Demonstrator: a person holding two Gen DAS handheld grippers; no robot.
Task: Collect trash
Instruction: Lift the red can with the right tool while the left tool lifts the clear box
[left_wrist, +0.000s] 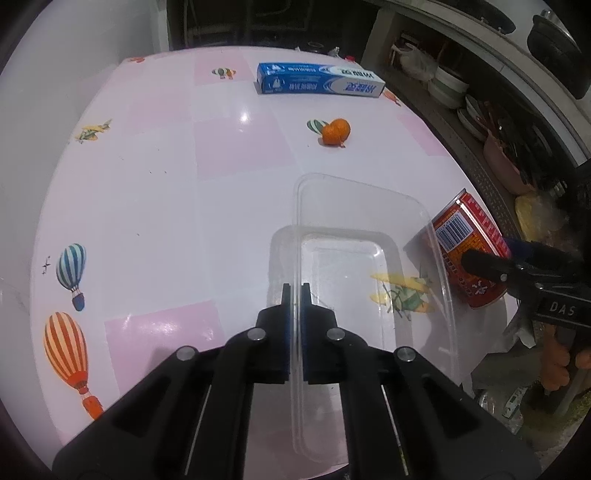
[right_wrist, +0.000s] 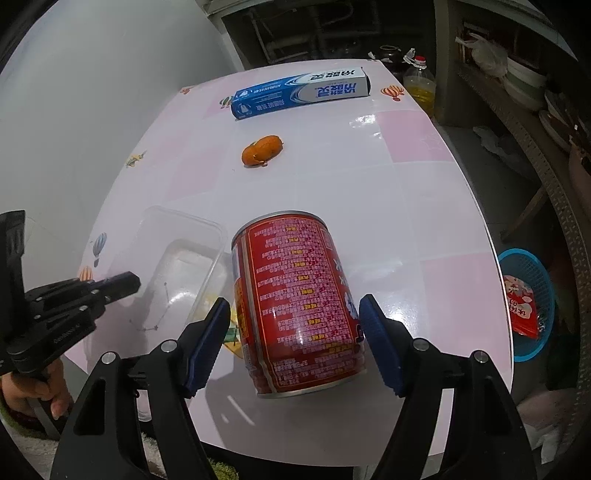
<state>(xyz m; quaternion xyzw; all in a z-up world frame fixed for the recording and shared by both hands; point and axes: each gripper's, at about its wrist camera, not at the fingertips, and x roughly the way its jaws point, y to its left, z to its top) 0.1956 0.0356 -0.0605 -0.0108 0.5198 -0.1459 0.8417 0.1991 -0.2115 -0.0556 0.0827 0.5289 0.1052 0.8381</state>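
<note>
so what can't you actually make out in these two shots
- Red printed tin can: right wrist view shows the right claw spread around it; whether the pads touch it is unclear.
- Same can in left wrist view: partly covered by the clear plastic tray held in the left claw.
- Blue mesh basket: cut off by the pink table edge.

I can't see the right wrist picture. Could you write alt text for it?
The open right gripper straddles a red can on a pink and white table, its fingers not visibly touching the can. To the left, the left gripper holds a clear tray; farther off lie an orange peel and a blue box.
</note>
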